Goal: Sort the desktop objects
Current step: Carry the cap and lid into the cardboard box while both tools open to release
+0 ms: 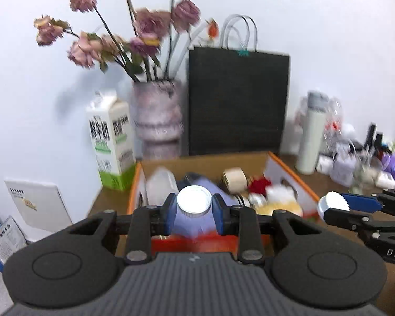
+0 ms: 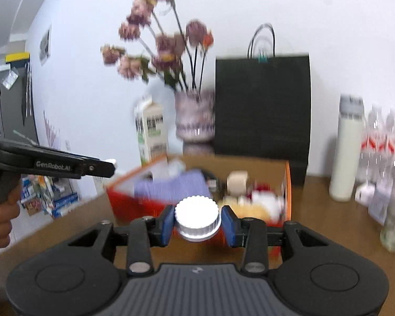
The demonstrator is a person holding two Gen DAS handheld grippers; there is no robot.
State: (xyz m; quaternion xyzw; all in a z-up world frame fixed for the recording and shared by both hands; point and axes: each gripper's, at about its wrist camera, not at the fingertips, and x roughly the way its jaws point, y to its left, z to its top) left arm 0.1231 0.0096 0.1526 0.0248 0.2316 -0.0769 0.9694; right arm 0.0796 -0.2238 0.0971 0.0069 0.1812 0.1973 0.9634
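Observation:
My left gripper (image 1: 194,212) is shut on a pale purple bottle (image 1: 193,223) with a white cap (image 1: 194,200), held at the near edge of the orange cardboard box (image 1: 292,176). My right gripper (image 2: 197,223) is shut on a white ribbed-lid jar (image 2: 196,217), held in front of the same box (image 2: 287,184). The right gripper also shows at the right of the left wrist view (image 1: 337,206). The left gripper shows at the left of the right wrist view (image 2: 110,167). The box holds a tape roll (image 1: 234,179), a red item (image 1: 259,184) and other blurred things.
Behind the box stand a milk carton (image 1: 110,142), a vase of dried pink flowers (image 1: 158,118) and a black paper bag (image 1: 237,100). A white flask (image 2: 349,147), plastic bottles (image 2: 381,139) and a glass bottle (image 2: 393,226) stand at the right on the wooden table (image 2: 329,218).

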